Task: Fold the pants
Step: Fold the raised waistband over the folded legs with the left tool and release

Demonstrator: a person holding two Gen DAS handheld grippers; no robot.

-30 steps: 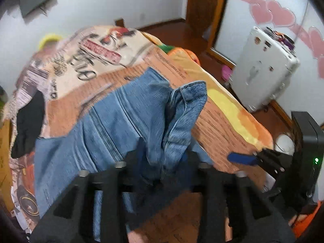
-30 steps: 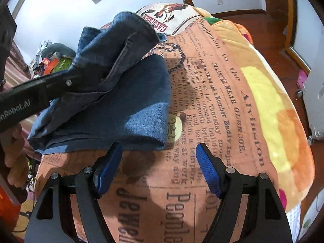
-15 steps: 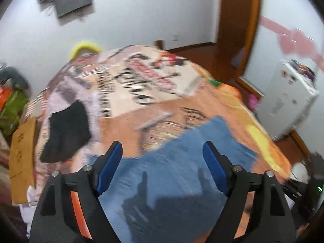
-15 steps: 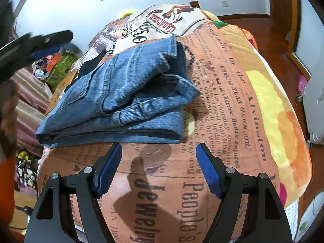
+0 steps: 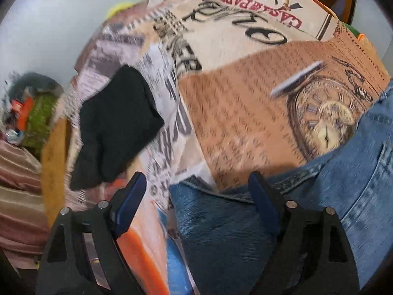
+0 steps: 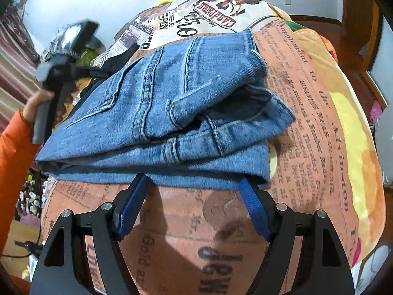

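Jeans (image 6: 172,113) lie folded on a printed blanket (image 6: 319,127); left gripper (image 5: 196,191) jaws opening, right gripper (image 6: 194,191) jaws spread, both empty.

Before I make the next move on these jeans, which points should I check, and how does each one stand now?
1. Jeans folded into a stack on the bed blanket: ok.
2. Left gripper free of denim, fingers opening: ok.
3. Right gripper open, holding nothing: ok.
4. Stack edges aligned: not ok, upper layers lie askew.
5. Black garment apart from the jeans: ok.
6. Underside smooth: cannot tell.
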